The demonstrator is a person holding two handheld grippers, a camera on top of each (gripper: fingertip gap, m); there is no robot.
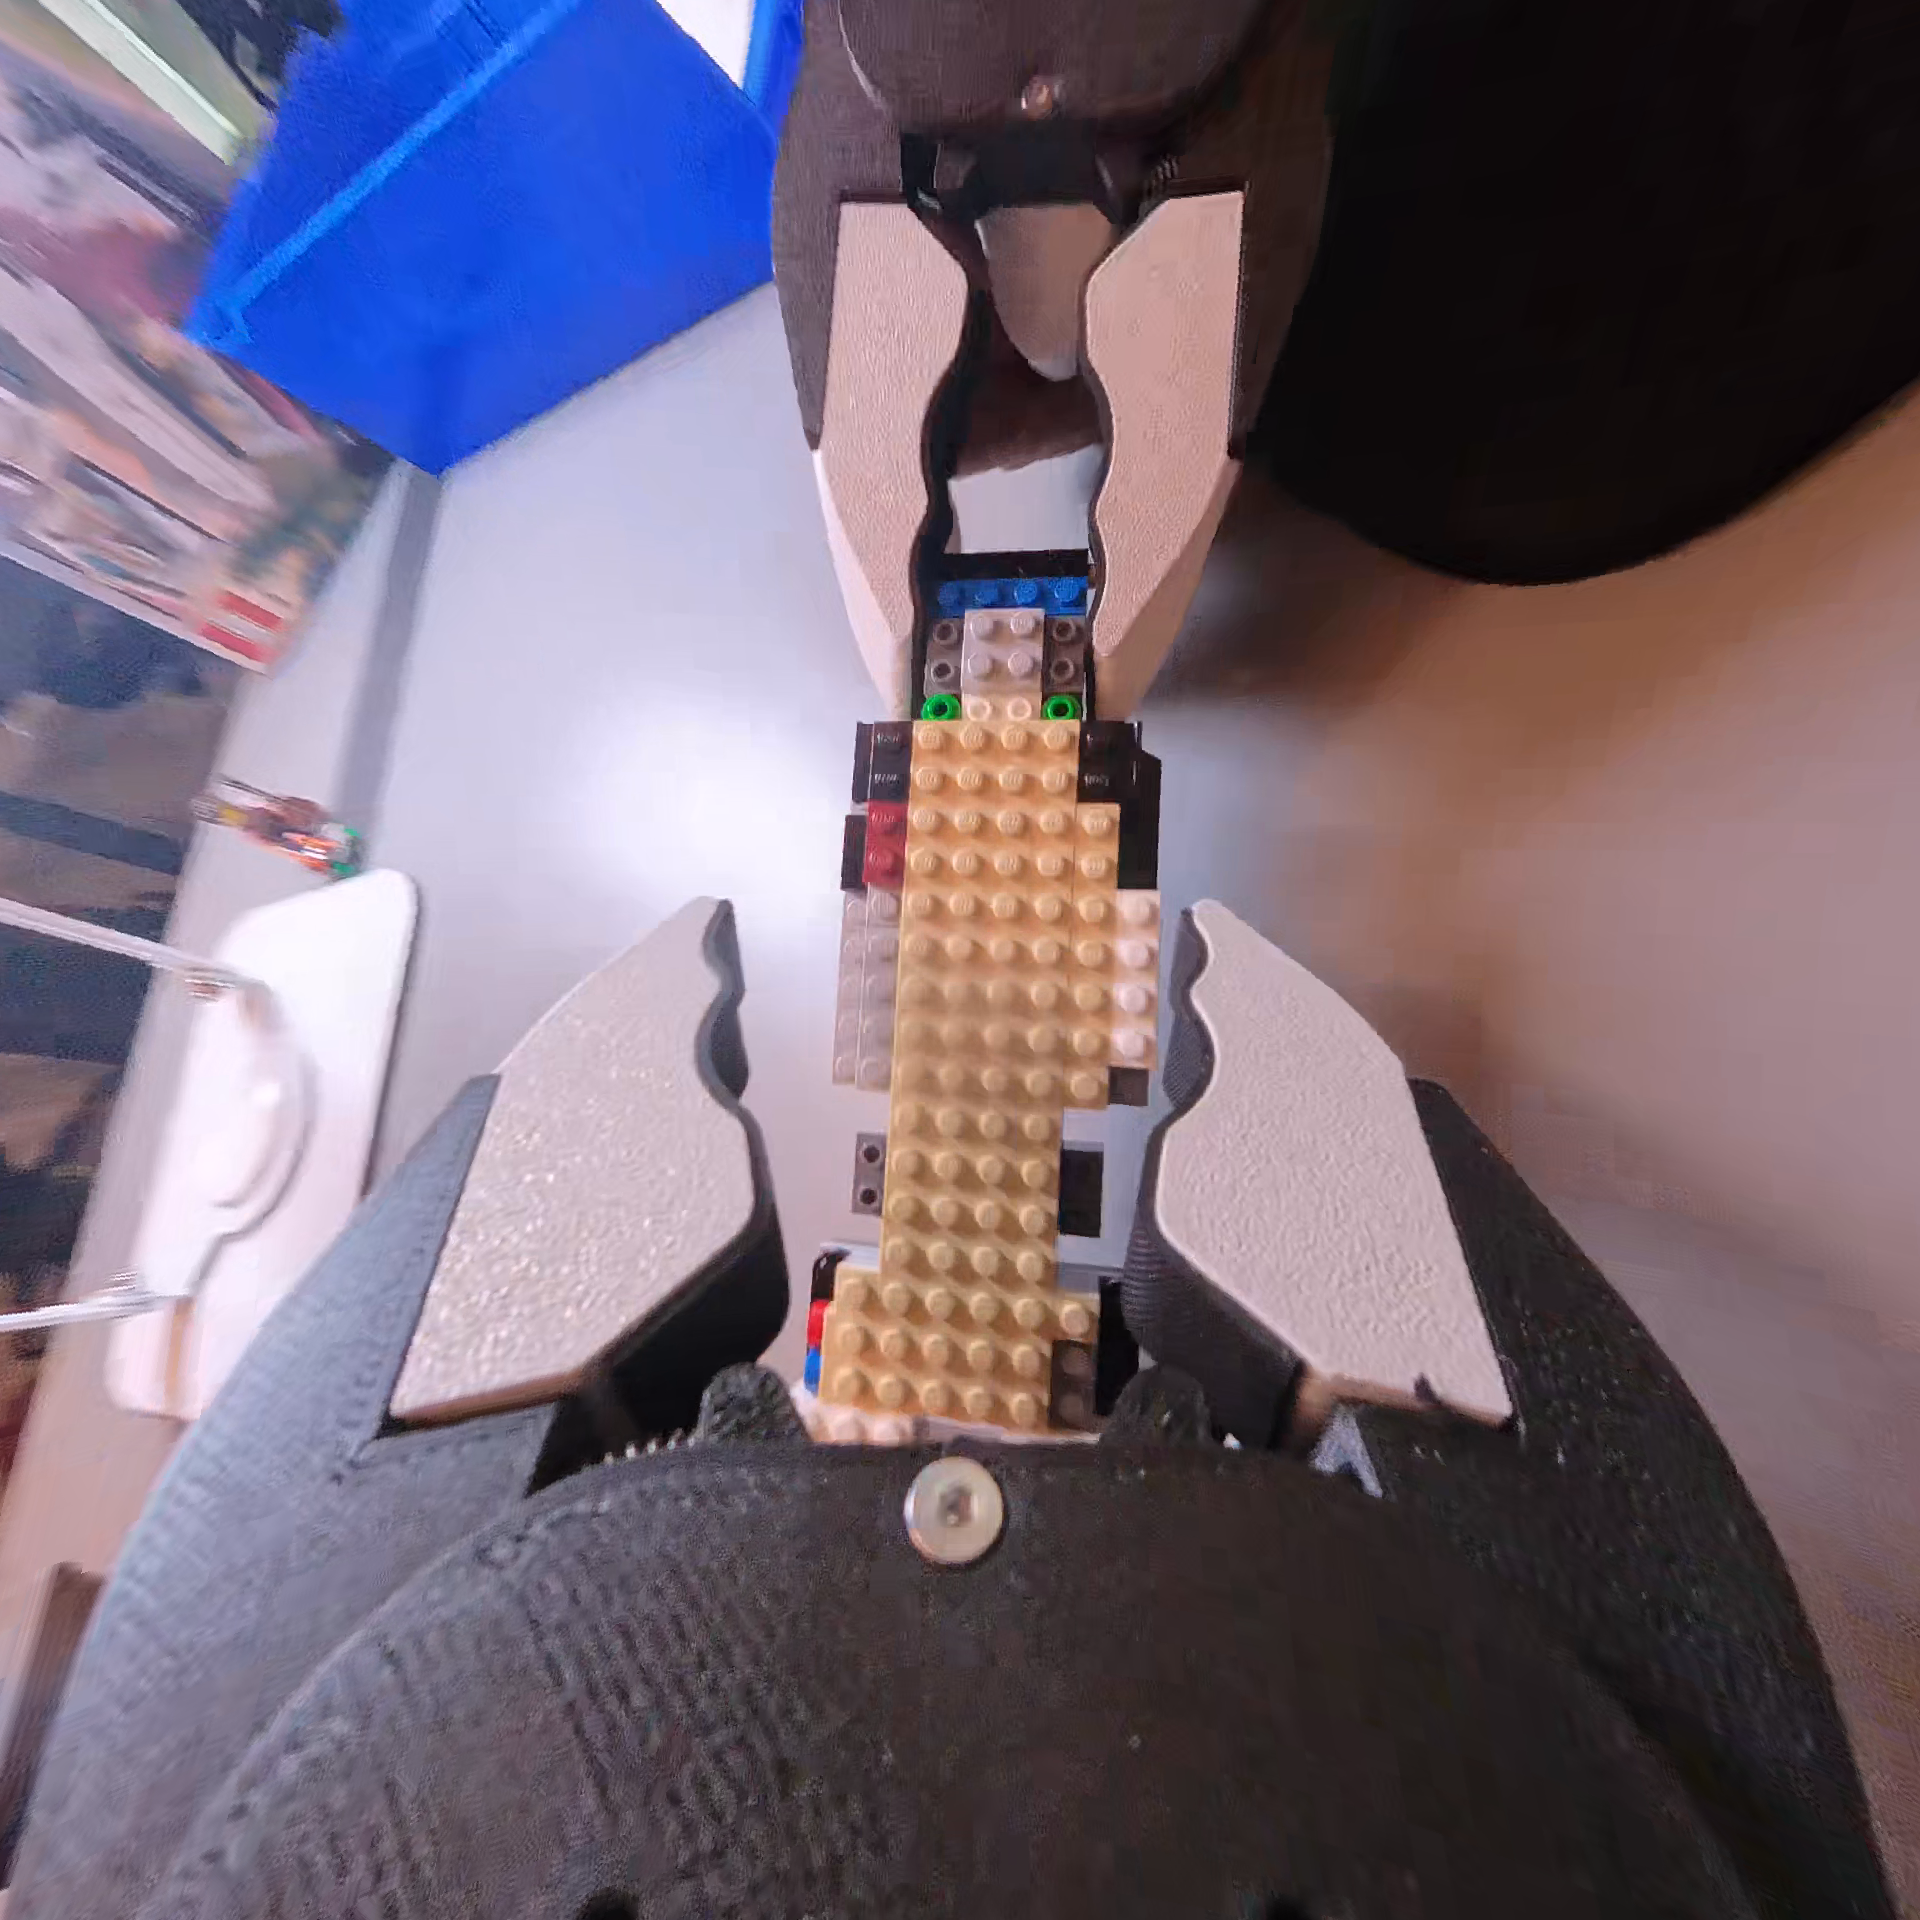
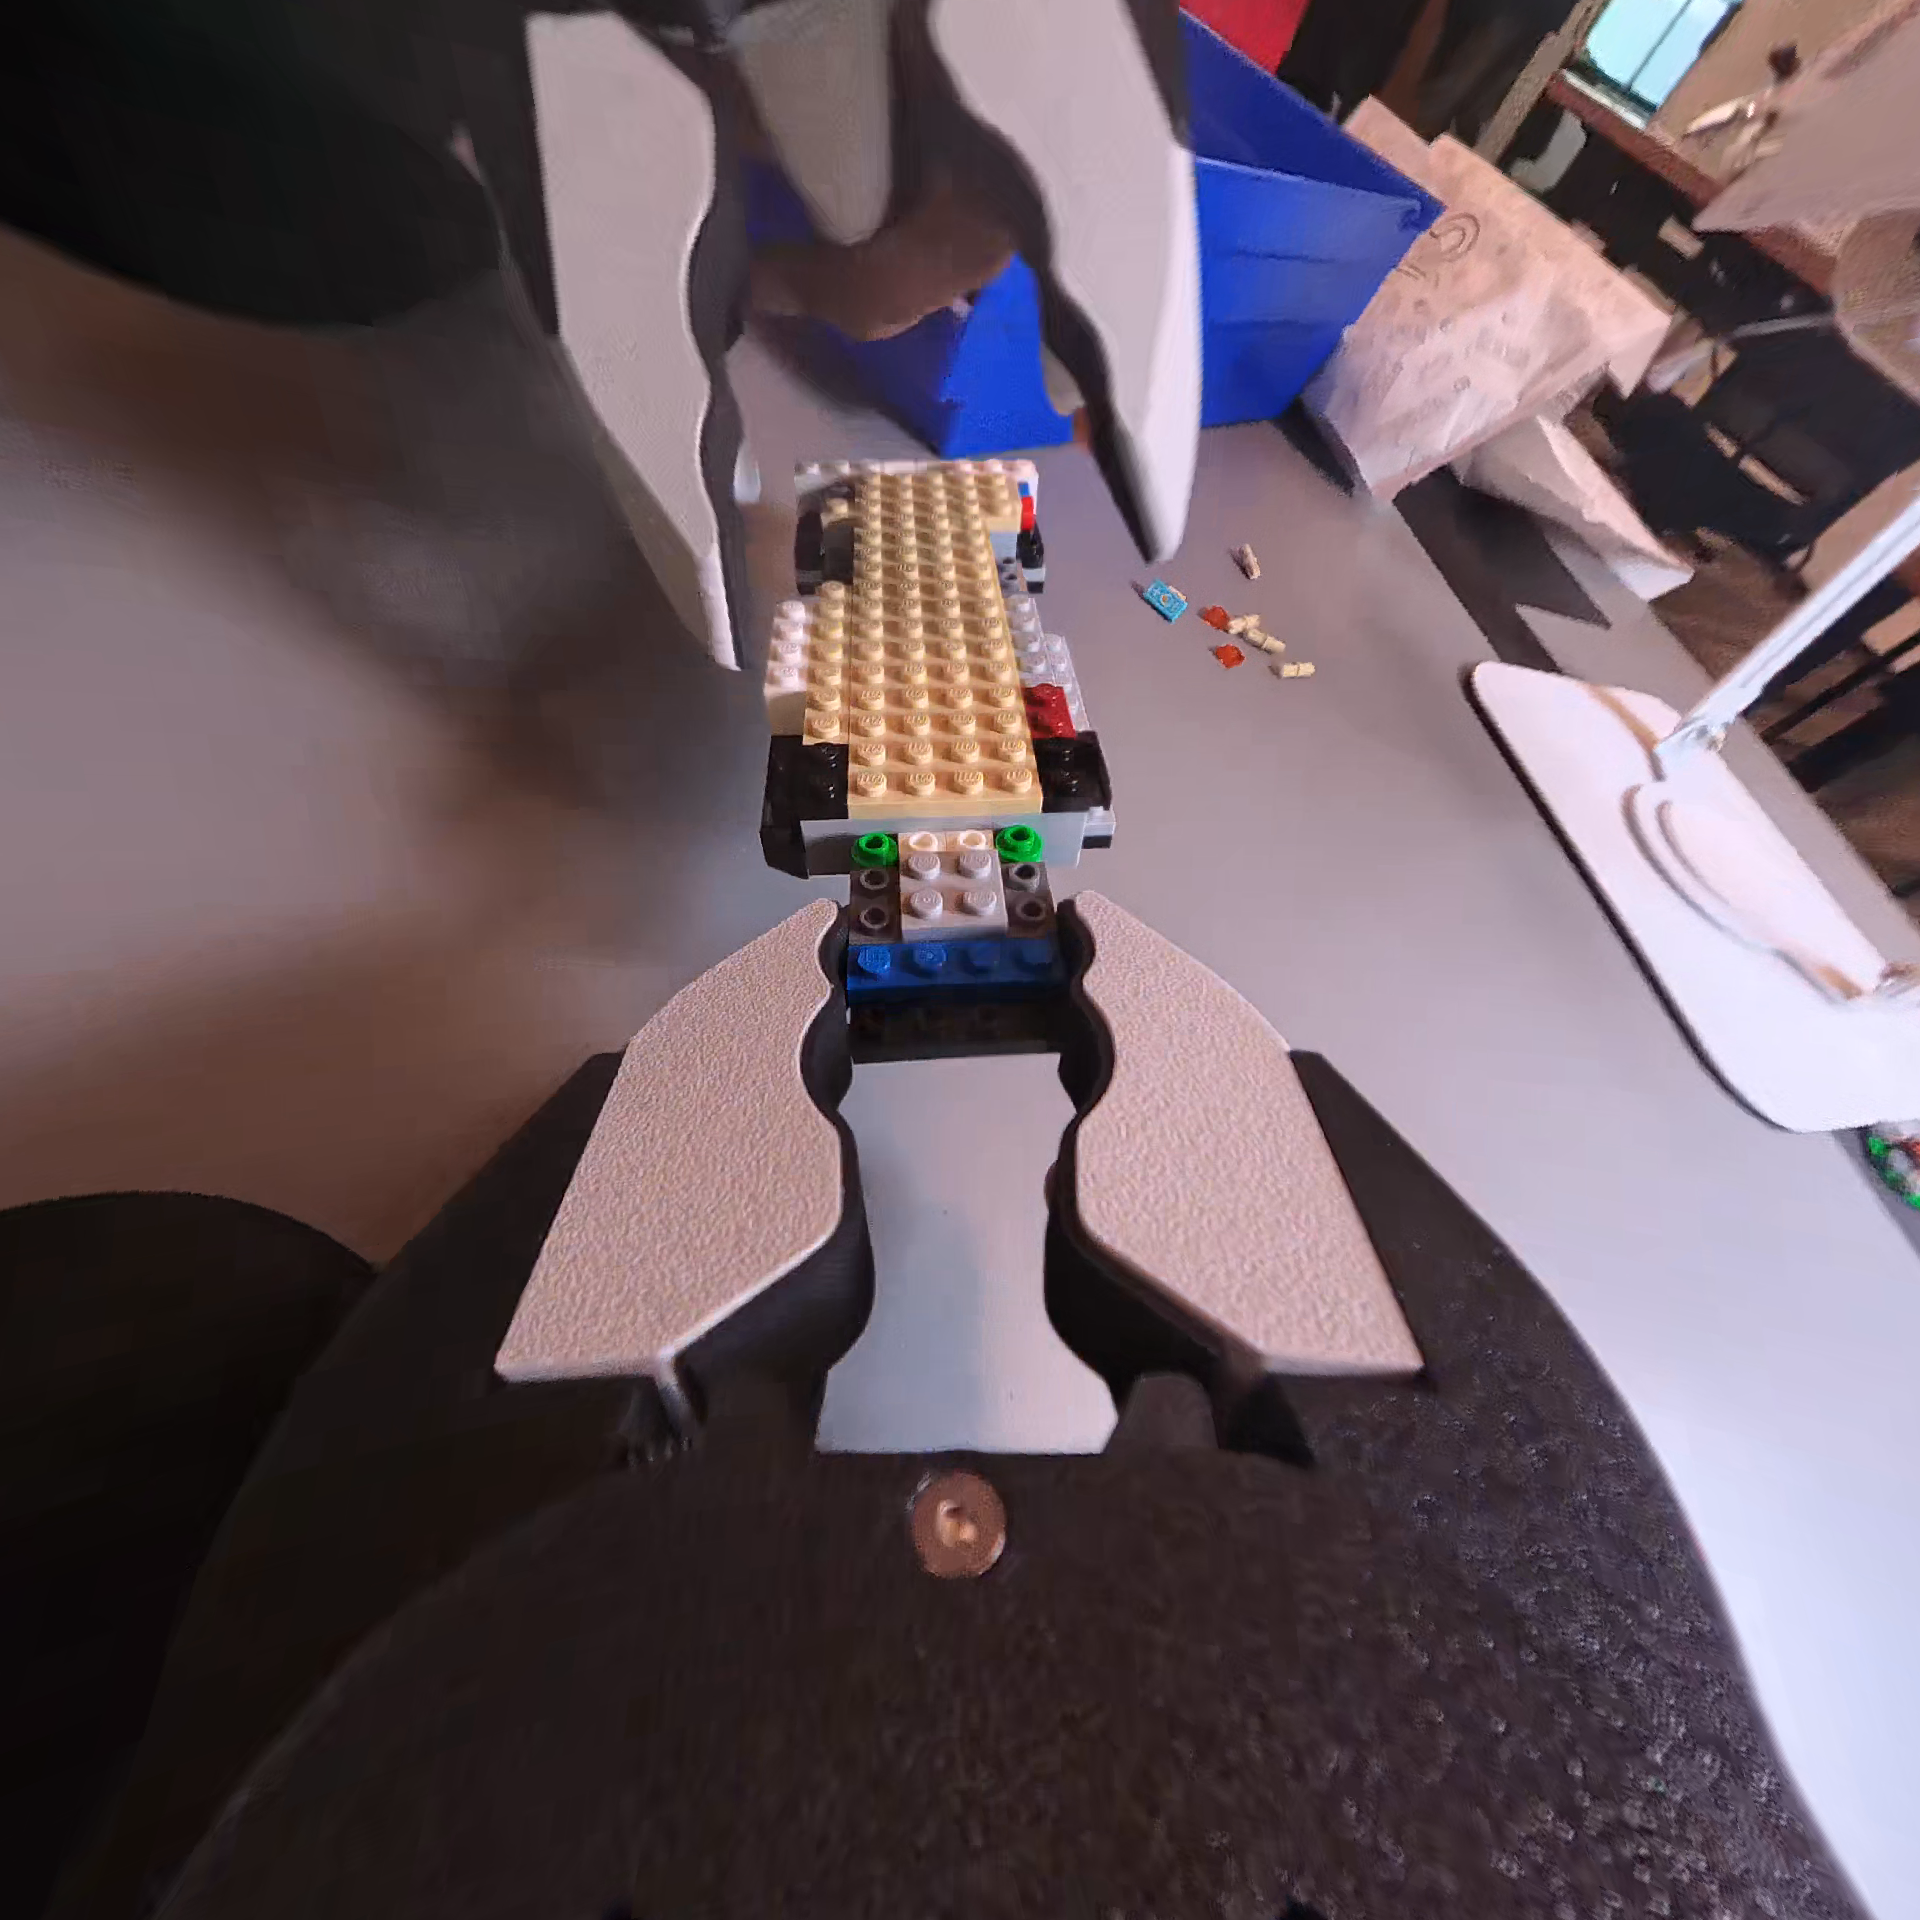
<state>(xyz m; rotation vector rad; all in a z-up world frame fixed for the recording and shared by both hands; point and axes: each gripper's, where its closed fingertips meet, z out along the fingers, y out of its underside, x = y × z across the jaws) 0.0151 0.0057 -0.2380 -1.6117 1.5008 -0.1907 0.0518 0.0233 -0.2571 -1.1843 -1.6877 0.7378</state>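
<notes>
Brick model [image 1: 992, 1039]: right tongs [image 2: 954, 971] clamp end, left tongs [image 1: 961, 997] straddle.

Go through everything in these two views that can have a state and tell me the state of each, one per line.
Left gripper: open, fingers either side of the brick model, gaps showing.
Right gripper: shut on the model's narrow blue-and-black end.
Brick model: assembled, lying flat on the grey table, studs up.
Loose small bricks: scattered on the table, unattached.
Blue bin: upright; contents hidden.
</notes>
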